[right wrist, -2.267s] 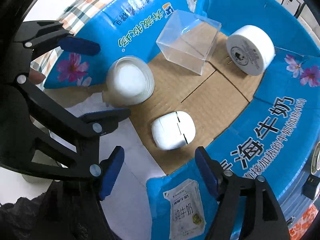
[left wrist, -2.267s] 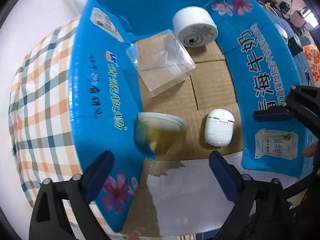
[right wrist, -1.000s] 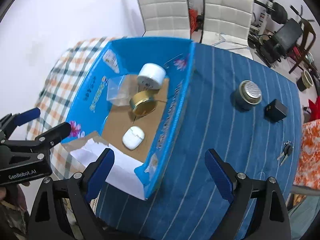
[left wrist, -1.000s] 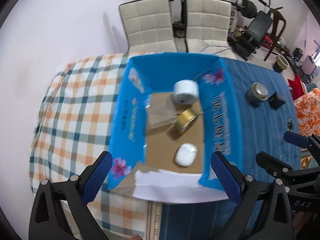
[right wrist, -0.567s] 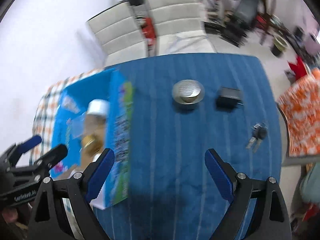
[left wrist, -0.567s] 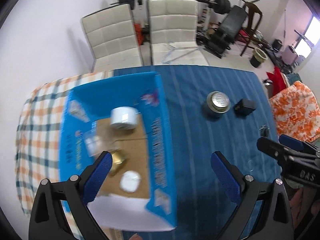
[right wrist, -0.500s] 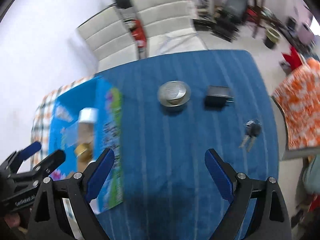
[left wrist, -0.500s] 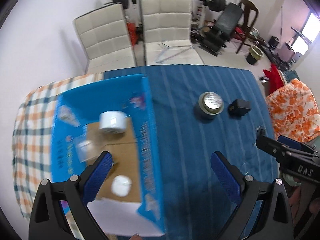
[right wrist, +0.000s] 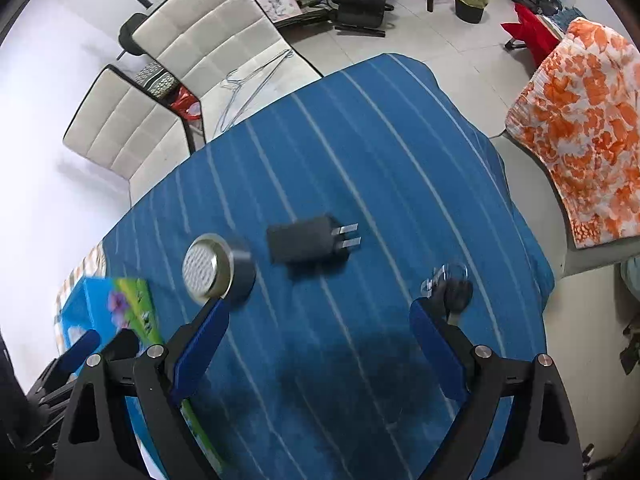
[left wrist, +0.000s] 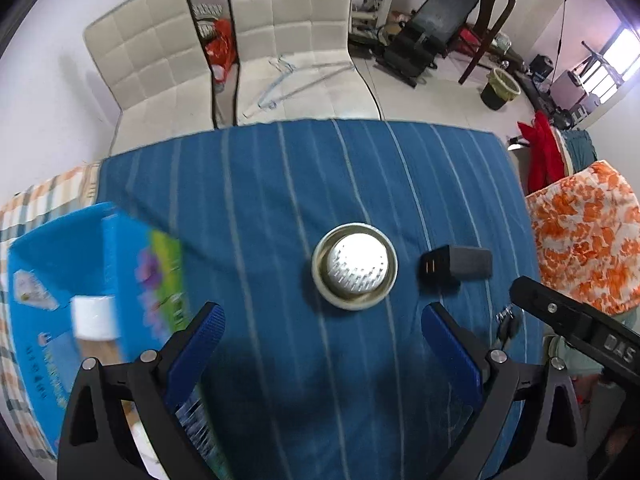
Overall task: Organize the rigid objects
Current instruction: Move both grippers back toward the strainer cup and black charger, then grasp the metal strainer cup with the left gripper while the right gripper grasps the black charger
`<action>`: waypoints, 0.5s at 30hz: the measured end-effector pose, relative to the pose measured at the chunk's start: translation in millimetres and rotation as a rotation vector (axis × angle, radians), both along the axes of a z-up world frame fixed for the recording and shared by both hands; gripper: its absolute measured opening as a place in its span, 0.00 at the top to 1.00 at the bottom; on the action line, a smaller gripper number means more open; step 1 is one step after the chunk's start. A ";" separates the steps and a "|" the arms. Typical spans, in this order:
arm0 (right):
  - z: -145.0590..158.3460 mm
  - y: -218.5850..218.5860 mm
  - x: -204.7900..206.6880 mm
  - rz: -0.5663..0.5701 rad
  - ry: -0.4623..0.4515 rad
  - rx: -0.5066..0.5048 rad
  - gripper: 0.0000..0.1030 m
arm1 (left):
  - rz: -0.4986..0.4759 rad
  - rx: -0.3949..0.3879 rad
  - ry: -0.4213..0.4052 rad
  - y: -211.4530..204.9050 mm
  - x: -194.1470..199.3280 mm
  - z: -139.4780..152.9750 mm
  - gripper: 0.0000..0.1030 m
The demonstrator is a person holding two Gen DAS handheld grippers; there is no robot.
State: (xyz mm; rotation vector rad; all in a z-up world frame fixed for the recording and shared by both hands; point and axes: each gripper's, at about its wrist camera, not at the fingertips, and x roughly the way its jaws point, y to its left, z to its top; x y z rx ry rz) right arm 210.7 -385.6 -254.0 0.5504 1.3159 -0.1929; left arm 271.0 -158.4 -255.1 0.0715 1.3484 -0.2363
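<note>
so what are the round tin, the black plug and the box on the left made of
Round tin: looks like metal, with a shiny embossed lid that glares white and a dull grey side wall.
Black plug: seemingly matte plastic body, with two bright prongs that are probably metal.
Blue box: printed cardboard, glossy blue outside, with a bare brown floor inside.

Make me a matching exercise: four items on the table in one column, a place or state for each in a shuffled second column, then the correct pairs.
Items:
1. round metal tin
2. black plug adapter
3. keys
4. white roll

Places or states:
A. inside the blue carton
B. lying on its side on the blue striped cloth, prongs pointing away from the tin
C. just beyond one fingertip of the open right gripper
D. upright on the cloth, ahead of the open left gripper

Pairs: 1-D, 2-B, 3-C, 4-A
</note>
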 end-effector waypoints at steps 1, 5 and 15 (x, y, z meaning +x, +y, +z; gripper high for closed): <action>-4.4 -2.1 6.4 -0.001 0.004 0.002 0.09 | -0.009 0.005 0.011 -5.8 5.0 -8.2 0.02; -25.0 -14.5 25.2 -0.015 0.022 0.013 0.09 | -0.071 0.041 0.047 -31.6 20.3 -39.5 0.02; -60.4 -26.7 54.9 -0.008 0.063 0.090 0.09 | -0.152 0.121 0.093 -56.2 36.5 -84.2 0.33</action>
